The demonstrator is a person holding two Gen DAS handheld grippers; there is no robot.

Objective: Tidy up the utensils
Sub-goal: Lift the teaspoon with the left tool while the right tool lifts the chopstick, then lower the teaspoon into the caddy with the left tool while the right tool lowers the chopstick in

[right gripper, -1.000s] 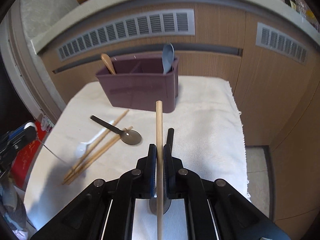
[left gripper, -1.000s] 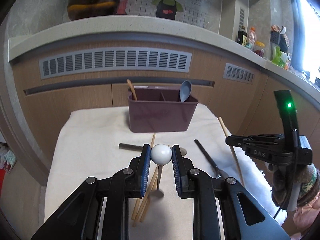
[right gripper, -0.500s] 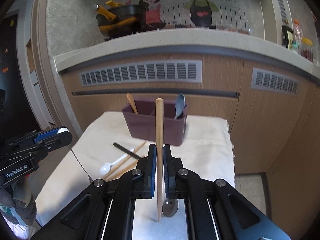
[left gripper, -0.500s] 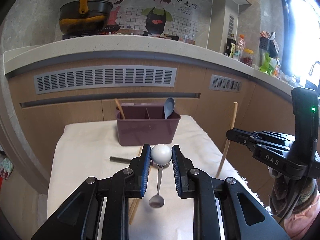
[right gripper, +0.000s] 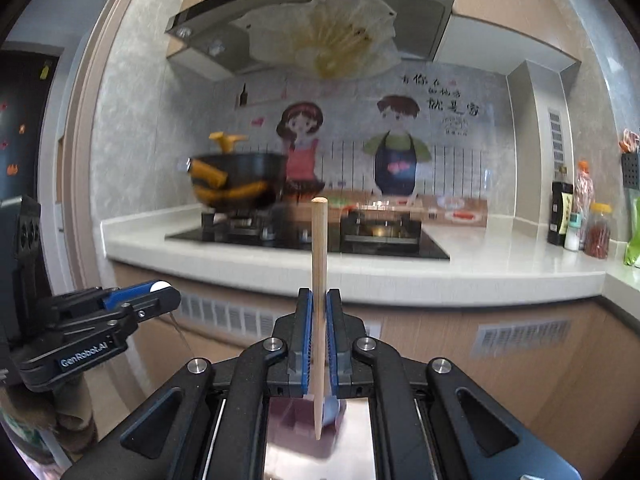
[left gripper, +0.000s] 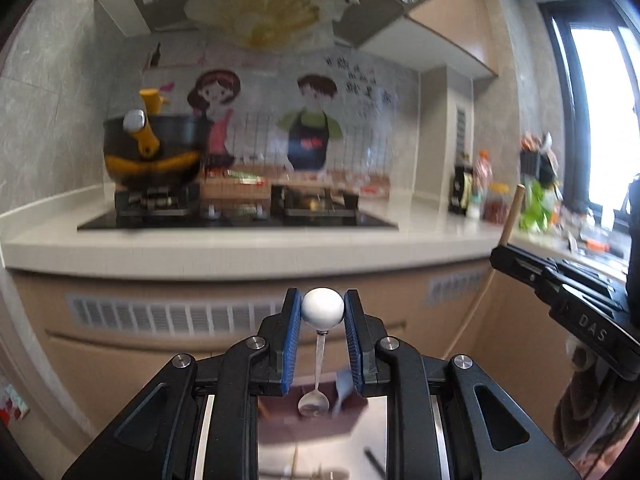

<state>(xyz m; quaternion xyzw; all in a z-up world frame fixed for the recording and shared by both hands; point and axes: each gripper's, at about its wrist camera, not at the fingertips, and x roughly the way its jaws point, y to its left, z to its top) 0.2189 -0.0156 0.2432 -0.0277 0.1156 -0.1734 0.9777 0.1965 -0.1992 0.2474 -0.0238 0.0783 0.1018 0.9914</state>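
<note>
We had the left gripper (left gripper: 322, 312) clamped on the white ball end of a thin metal spoon (left gripper: 322, 309), shaft hanging vertical. Right gripper (right gripper: 319, 312) pinched a pale wooden chopstick (right gripper: 319, 280), also upright. The maroon plastic caddy (right gripper: 294, 416) sat below and ahead of both tips, so the next move looked like straight down; neither hand was obviously nearer.

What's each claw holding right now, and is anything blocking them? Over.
Left gripper clamped on white ball-ended spoon, bowl hanging down. Right gripper shut on upright wooden chopstick. Purple utensil caddy below, blurred. Nothing in the way.
</note>
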